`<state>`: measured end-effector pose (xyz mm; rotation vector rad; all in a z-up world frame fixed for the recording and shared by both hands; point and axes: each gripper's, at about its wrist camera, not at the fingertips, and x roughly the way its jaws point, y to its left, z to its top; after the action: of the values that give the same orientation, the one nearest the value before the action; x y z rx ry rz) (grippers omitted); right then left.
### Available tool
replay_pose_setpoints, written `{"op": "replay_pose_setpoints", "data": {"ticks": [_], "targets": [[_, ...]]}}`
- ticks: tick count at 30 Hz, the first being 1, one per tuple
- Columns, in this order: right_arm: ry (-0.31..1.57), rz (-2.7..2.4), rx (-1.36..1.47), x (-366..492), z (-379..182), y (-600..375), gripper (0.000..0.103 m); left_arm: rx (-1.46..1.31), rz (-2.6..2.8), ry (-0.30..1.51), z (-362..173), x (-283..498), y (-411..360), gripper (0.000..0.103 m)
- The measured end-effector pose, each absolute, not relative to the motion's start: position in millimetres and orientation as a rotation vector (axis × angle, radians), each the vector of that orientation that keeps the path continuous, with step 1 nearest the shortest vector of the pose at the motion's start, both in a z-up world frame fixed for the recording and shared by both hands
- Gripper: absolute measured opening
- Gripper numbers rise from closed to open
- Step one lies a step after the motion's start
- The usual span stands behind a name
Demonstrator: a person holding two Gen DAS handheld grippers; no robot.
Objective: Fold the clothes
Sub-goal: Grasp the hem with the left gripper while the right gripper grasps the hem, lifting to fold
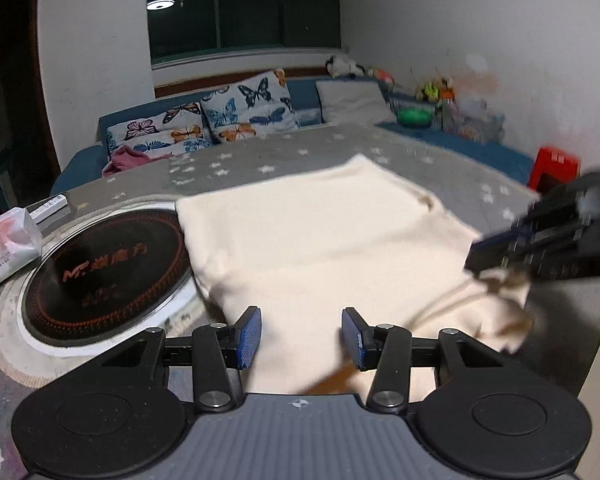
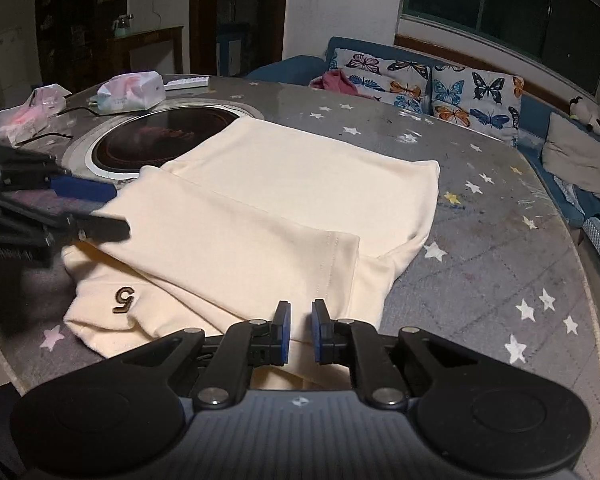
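Cream shirt (image 2: 284, 200) lies partly folded at the table's (image 2: 500, 248) near edge, its far corner over the hob (image 2: 156, 140); left gripper (image 1: 301, 336) wide, right gripper (image 2: 300, 330) narrow, both empty; dragging a layer may undo the fold.

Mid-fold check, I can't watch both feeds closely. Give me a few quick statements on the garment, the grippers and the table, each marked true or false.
1. The cream garment lies on the star-patterned table. True.
2. The left gripper is clamped on the cloth. False: its jaws stand wide apart over the garment.
3. The garment's far corner overlaps the round cooktop set in the table. True.
4. The tissue pack sits on top of the garment. False: it sits on the table beyond the cooktop.
5. The right gripper has a narrow gap between its jaws. True.
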<state>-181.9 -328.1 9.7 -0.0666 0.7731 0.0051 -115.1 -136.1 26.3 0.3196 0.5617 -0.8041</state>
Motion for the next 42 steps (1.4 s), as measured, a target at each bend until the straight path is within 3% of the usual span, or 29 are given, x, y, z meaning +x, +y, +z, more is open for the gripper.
{"op": "replay_pose_setpoints", "data": {"ticks": [4, 8, 12, 20, 23, 27, 34, 40, 42], "targets": [[0.769, 0.019, -0.072, -191.6, 17.0, -328.1, 0.015, 0.359, -0.843, 0.553, 27.9, -128.1, -127.7, 0.049], [0.799, 0.016, -0.087, -199.8, 13.5, -330.0, 0.016, 0.426, -0.896, 0.53, 28.4, -147.1, -119.0, 0.056], [0.793, 0.013, -0.099, -209.1, 17.8, -330.3, 0.028, 0.521, -0.931, 0.477, 19.3, -165.1, -122.4, 0.056], [0.797, 0.028, -0.165, -223.0, 20.4, -323.5, 0.037, 0.643, -0.979, 0.36, 2.8, -187.4, -137.8, 0.055], [0.796, 0.034, -0.209, -229.5, 19.8, -319.7, 0.043, 0.653, -0.993, 0.34, 0.9, -189.4, -143.2, 0.041], [0.793, 0.066, -0.28, -236.2, 18.3, -311.8, 0.049, 0.631, -0.993, 0.327, 4.6, -186.1, -147.6, 0.014], [0.745, 0.131, -0.41, -241.2, 17.0, -296.2, 0.055, 0.48, -0.979, 0.394, 30.2, -149.3, -153.6, 0.009], [0.691, 0.171, -0.447, -222.6, 7.5, -290.5, 0.054, 0.413, -0.969, 0.464, 35.9, -120.4, -162.1, 0.009], [0.683, 0.183, -0.442, -215.0, 5.6, -291.2, 0.049, 0.409, -0.976, 0.474, 34.6, -118.0, -162.1, 0.009]]}}
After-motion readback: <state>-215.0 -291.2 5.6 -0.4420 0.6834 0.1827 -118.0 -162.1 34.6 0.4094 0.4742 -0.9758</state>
